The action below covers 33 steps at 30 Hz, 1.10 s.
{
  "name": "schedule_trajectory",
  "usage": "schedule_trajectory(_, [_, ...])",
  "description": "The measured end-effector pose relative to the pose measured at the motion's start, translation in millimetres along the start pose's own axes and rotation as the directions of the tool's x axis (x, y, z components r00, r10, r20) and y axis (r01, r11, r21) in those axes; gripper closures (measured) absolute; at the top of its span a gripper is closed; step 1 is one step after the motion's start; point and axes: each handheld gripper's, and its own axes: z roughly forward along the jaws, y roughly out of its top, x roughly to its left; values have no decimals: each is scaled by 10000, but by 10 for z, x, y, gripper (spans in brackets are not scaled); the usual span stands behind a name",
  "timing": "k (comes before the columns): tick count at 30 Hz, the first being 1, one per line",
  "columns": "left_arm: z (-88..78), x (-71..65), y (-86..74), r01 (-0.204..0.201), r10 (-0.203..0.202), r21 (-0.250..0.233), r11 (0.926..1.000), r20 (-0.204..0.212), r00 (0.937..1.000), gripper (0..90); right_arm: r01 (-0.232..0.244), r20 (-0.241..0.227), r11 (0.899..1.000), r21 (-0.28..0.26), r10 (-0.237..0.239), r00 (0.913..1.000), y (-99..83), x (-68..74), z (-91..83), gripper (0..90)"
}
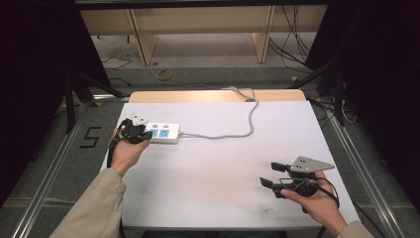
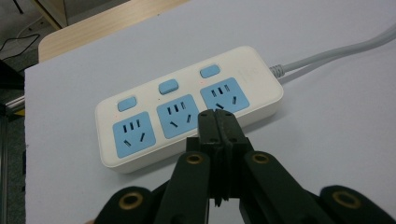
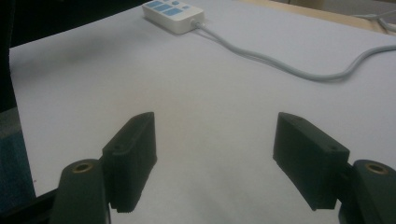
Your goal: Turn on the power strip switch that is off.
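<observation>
A white power strip [image 1: 162,133] with three blue sockets and three blue switches lies flat at the table's left side; its grey cable [image 1: 233,130] runs right and back off the far edge. My left gripper [image 1: 143,134] hovers at the strip's left end, jaws pressed together with nothing between them. In the left gripper view the shut tips [image 2: 217,116] sit just in front of the strip [image 2: 140,107], below its right socket. My right gripper [image 1: 271,174] rests at the near right of the table, jaws wide apart and empty [image 3: 215,154]. The strip [image 3: 173,14] lies far off in that view.
The white table top [image 1: 223,163] sits over a wooden desk edge [image 1: 213,95] at the back. Beyond it stand wooden furniture legs [image 1: 141,42] and loose floor cables [image 1: 292,47]. Metal rails [image 1: 49,168] flank the table on both sides.
</observation>
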Motion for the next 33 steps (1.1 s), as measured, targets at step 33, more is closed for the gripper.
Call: schedule_trajectory(33, [126, 179, 106, 485, -482, 101, 9988, -278, 9984, 900, -50, -10, 10000, 27, 50, 10000, -1, 5, 11, 304])
